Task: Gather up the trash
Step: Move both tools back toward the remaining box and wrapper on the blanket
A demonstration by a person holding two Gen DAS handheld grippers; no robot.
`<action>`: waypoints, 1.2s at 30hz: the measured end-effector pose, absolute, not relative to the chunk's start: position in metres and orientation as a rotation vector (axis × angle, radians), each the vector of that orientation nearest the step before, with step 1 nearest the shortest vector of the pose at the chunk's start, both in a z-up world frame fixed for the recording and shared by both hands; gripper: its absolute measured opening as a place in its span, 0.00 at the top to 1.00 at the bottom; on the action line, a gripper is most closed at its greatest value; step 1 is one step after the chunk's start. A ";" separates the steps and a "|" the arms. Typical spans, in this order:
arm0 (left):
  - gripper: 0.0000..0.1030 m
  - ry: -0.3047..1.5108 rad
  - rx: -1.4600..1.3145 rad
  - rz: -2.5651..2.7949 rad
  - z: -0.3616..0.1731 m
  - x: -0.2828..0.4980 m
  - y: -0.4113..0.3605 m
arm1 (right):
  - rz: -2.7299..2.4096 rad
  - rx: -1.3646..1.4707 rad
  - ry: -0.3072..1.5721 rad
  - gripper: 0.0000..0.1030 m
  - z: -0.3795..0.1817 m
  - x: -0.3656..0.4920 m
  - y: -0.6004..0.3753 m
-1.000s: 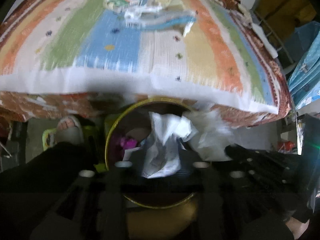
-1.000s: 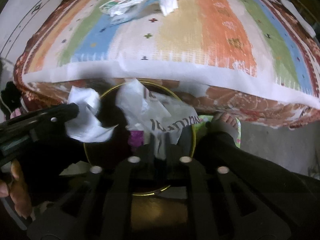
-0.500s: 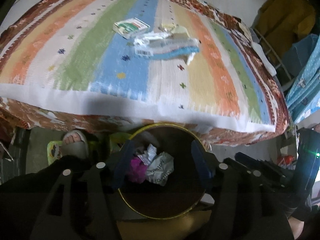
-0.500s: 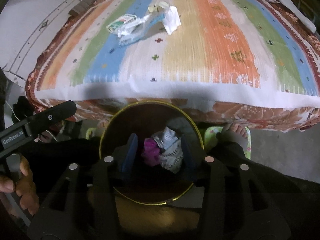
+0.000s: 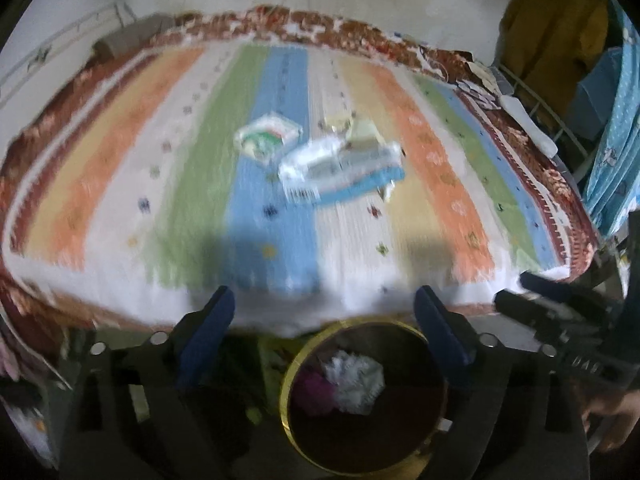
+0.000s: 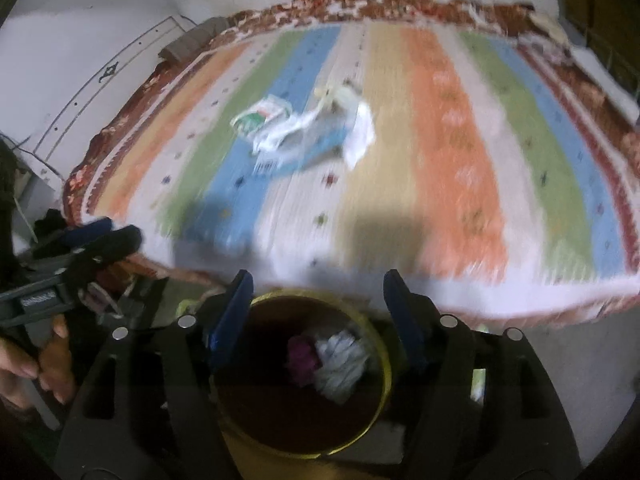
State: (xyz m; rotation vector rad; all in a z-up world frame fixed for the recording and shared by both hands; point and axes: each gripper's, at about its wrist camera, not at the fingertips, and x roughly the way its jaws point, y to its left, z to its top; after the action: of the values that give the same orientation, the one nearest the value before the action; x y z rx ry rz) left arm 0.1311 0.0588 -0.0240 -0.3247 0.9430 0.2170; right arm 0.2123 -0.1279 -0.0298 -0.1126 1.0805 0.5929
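Note:
A round bin with a yellow rim (image 5: 286,404) (image 6: 384,364) stands on the floor below the bed's near edge. In it lie crumpled white paper (image 5: 354,380) (image 6: 340,360) and a magenta scrap (image 5: 314,388) (image 6: 302,354). My left gripper (image 5: 324,300) is open and empty above the bin. My right gripper (image 6: 318,284) is open and empty too. On the striped bedspread (image 5: 120,168) (image 6: 460,152) lies a pile of trash: a green and white packet (image 5: 266,140) (image 6: 258,116), a clear and blue wrapper (image 5: 340,170) (image 6: 300,136) and a white scrap (image 6: 360,134).
The right gripper's body (image 5: 560,320) shows at the right of the left wrist view; the left gripper's body (image 6: 72,252) shows at the left of the right wrist view. A white wall (image 6: 80,20) is behind the bed. Yellow and blue cloth (image 5: 560,32) hangs at the right.
Both grippers let their crumpled white paper fall into the bin and opened. They have since risen and tilted up toward the bed, so more of the bedspread shows.

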 end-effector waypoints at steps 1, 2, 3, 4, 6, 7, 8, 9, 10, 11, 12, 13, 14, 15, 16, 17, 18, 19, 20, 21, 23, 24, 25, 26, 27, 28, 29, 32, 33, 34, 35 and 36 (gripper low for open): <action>0.12 0.940 -0.317 0.227 -0.022 0.134 0.063 | 0.597 -0.116 1.075 0.36 -0.027 0.217 -0.126; 0.11 0.941 -0.316 0.236 -0.020 0.137 0.067 | 0.603 -0.111 1.074 0.36 -0.026 0.220 -0.125; 0.10 0.946 -0.325 0.237 -0.019 0.142 0.073 | 0.614 -0.105 1.073 0.35 -0.024 0.224 -0.123; 0.10 0.951 -0.330 0.235 -0.019 0.144 0.076 | 0.616 -0.104 1.070 0.33 -0.023 0.227 -0.122; 0.06 0.955 -0.324 0.239 -0.019 0.150 0.080 | 0.620 -0.102 1.057 0.32 -0.019 0.232 -0.120; 0.06 0.953 -0.310 0.252 -0.018 0.153 0.082 | 0.624 -0.098 1.049 0.28 -0.018 0.234 -0.119; 0.06 0.951 -0.296 0.263 -0.017 0.157 0.083 | 0.630 -0.095 1.039 0.24 -0.015 0.237 -0.118; 0.06 0.949 -0.287 0.267 -0.016 0.161 0.085 | 0.633 -0.097 1.032 0.23 -0.014 0.238 -0.117; 0.06 0.950 -0.282 0.267 -0.016 0.164 0.087 | 0.635 -0.099 1.025 0.21 -0.012 0.240 -0.115; 0.06 0.952 -0.277 0.266 -0.016 0.166 0.089 | 0.637 -0.102 1.018 0.17 -0.012 0.242 -0.114; 0.05 0.954 -0.270 0.267 -0.017 0.170 0.091 | 0.637 -0.103 1.012 0.15 -0.011 0.245 -0.113; 0.06 0.953 -0.267 0.268 -0.018 0.172 0.092 | 0.637 -0.103 1.009 0.11 -0.011 0.247 -0.112; 0.06 0.952 -0.265 0.268 -0.018 0.176 0.094 | 0.634 -0.101 1.005 0.09 -0.010 0.252 -0.111; 0.06 0.952 -0.263 0.265 -0.018 0.178 0.095 | 0.631 -0.099 1.005 0.09 -0.011 0.255 -0.111; 0.06 0.954 -0.263 0.256 -0.019 0.183 0.097 | 0.631 -0.096 1.008 0.09 -0.011 0.259 -0.110; 0.06 0.955 -0.260 0.251 -0.020 0.188 0.098 | 0.633 -0.089 1.013 0.09 -0.012 0.263 -0.109; 0.05 0.958 -0.255 0.248 -0.021 0.192 0.099 | 0.635 -0.084 1.017 0.09 -0.013 0.266 -0.108; 0.06 0.961 -0.246 0.245 -0.023 0.196 0.101 | 0.638 -0.075 1.022 0.08 -0.014 0.270 -0.108; 0.06 0.964 -0.237 0.243 -0.024 0.201 0.102 | 0.639 -0.069 1.024 0.08 -0.015 0.274 -0.107; 0.06 0.967 -0.228 0.242 -0.026 0.205 0.104 | 0.639 -0.068 1.025 0.08 -0.016 0.277 -0.106; 0.06 0.977 -0.195 0.248 -0.032 0.215 0.107 | 0.633 -0.070 1.021 0.08 -0.017 0.284 -0.104; 0.06 0.983 -0.182 0.254 -0.034 0.219 0.109 | 0.632 -0.067 1.019 0.08 -0.018 0.288 -0.103; 0.06 0.992 -0.171 0.257 -0.038 0.224 0.111 | 0.636 -0.063 1.020 0.08 -0.019 0.293 -0.102; 0.06 1.000 -0.168 0.251 -0.042 0.229 0.114 | 0.639 -0.060 1.021 0.08 -0.021 0.297 -0.101; 0.06 1.007 -0.166 0.243 -0.045 0.234 0.116 | 0.640 -0.060 1.021 0.08 -0.022 0.300 -0.101; 0.06 1.010 -0.165 0.238 -0.048 0.237 0.118 | 0.641 -0.062 1.022 0.08 -0.024 0.303 -0.099; 0.06 1.014 -0.165 0.233 -0.051 0.241 0.120 | 0.642 -0.063 1.022 0.08 -0.024 0.305 -0.098; 0.06 1.031 -0.180 0.212 -0.058 0.252 0.125 | 0.645 -0.041 1.021 0.08 -0.030 0.317 -0.095; 0.06 1.037 -0.182 0.212 -0.060 0.255 0.126 | 0.642 -0.030 1.021 0.08 -0.031 0.321 -0.095; 0.06 1.046 -0.189 0.216 -0.064 0.260 0.129 | 0.642 -0.024 1.025 0.09 -0.033 0.324 -0.094; 0.06 1.050 -0.198 0.214 -0.066 0.263 0.130 | 0.643 -0.015 1.036 0.09 -0.036 0.329 -0.094; 0.06 1.057 -0.214 0.208 -0.070 0.267 0.133 | 0.644 -0.008 1.048 0.09 -0.039 0.334 -0.093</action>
State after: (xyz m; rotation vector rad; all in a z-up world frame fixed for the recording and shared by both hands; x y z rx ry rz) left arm 0.2670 0.1332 -0.0695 -0.2144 1.0572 0.2079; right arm 0.3338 -0.0927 -0.0392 -0.0076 1.0484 0.6438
